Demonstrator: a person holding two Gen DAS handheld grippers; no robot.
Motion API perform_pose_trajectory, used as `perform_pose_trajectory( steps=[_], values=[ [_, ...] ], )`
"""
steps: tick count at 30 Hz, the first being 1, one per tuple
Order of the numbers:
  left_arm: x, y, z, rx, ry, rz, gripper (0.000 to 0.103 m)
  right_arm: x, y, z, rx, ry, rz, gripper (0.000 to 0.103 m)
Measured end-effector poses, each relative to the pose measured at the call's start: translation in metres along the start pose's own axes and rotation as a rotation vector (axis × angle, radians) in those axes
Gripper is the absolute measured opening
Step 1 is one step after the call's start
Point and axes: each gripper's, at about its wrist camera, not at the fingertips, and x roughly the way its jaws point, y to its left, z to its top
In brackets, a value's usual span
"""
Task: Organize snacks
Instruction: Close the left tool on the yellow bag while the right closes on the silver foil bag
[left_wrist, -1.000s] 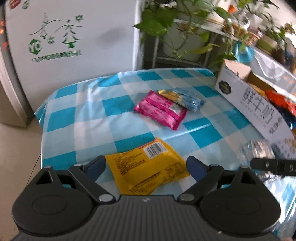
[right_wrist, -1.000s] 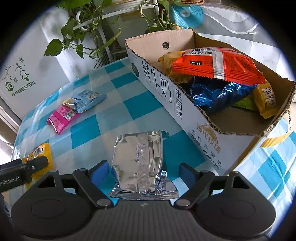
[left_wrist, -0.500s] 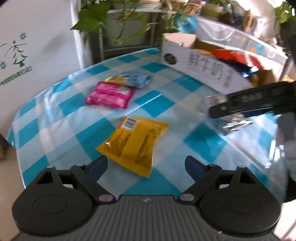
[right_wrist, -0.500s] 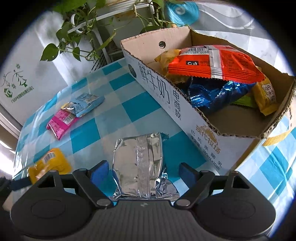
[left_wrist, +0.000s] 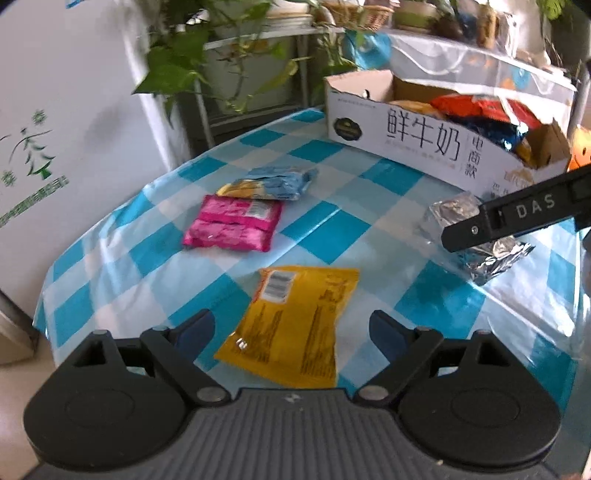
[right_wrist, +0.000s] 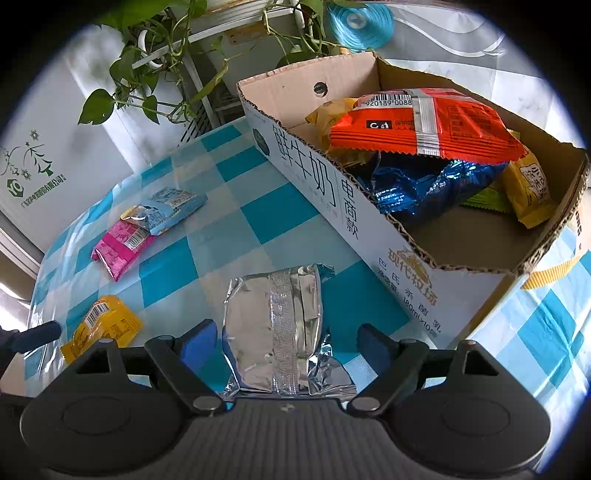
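- Left claw (left_wrist: 291, 330) gapes over the yellow pack (left_wrist: 291, 325) on the surface (left_wrist: 347, 229).
- Right claw (right_wrist: 282, 343) gapes astride the silver pack (right_wrist: 277, 325); only its view shows inside the box (right_wrist: 480, 243).

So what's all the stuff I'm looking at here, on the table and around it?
silver packet: one, foil, on the table between the right gripper's open fingers
yellow packet: one, on the table in front of the left gripper
pink packet: one, mid-table
light blue packet: one, just behind the pink one, overlapping it
box: one, white cardboard, open top, on the table
packets in the box: orange on top, dark blue under it, yellow and green ones partly hidden
tablecloth: one, blue and white checks
plants: green, on a rack behind the table
left gripper: black, open
right gripper: black, open
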Motion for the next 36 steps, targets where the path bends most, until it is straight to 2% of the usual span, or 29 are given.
perform_pose_trajectory(
  steps=[4,7,10,12,13,15,19,27,36],
  values=[
    [0.009,-0.002,0.002,-0.041,0.007,-0.006,0.091,0.001,0.002,-0.001,-0.012,-0.001,-0.007,0.088],
    [0.010,-0.002,0.002,-0.059,0.004,-0.013,0.087,0.001,0.004,-0.001,-0.027,-0.003,-0.014,0.087],
    [0.008,-0.001,0.001,-0.108,0.004,-0.049,0.071,0.002,0.007,-0.002,-0.041,-0.009,-0.028,0.083],
    [0.006,-0.003,0.001,-0.114,0.001,-0.042,0.062,0.001,0.008,-0.002,-0.054,-0.017,-0.032,0.071],
    [0.005,-0.003,0.001,-0.120,-0.001,-0.039,0.058,0.001,0.009,-0.002,-0.065,-0.018,-0.031,0.068],
    [0.004,-0.005,0.002,-0.135,0.005,-0.030,0.054,0.001,0.008,-0.001,-0.072,-0.018,-0.029,0.067],
    [0.000,-0.007,0.001,-0.174,0.015,-0.001,0.053,-0.002,0.006,-0.001,-0.063,-0.013,-0.015,0.066],
    [-0.016,0.005,-0.007,-0.339,-0.005,0.011,0.053,-0.014,0.009,-0.005,-0.105,-0.032,0.009,0.066],
    [-0.030,0.010,-0.014,-0.397,-0.017,0.036,0.053,-0.025,0.024,-0.012,-0.192,-0.037,0.069,0.066]
  ],
)
